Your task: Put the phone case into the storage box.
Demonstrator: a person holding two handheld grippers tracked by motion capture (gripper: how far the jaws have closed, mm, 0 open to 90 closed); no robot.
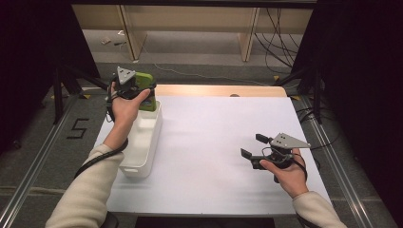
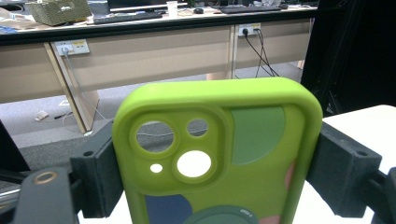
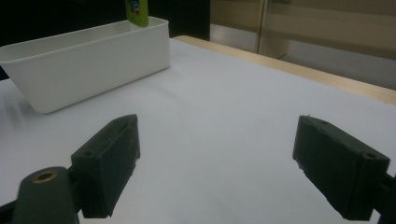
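Observation:
A lime-green phone case with camera cut-outs and coloured patches stands upright between the jaws of my left gripper, which is shut on its two sides. In the high view the left gripper holds the phone case above the far end of a white bin. My right gripper hovers low over the white table at the right, open, with nothing between its jaws. The right gripper view shows the white bin ahead to the left and the phone case's lower end over its far rim.
The white table top has a wooden strip along its far edge. Beyond it stand desk legs and loose cables on a grey floor. Metal rails run along both sides of the table.

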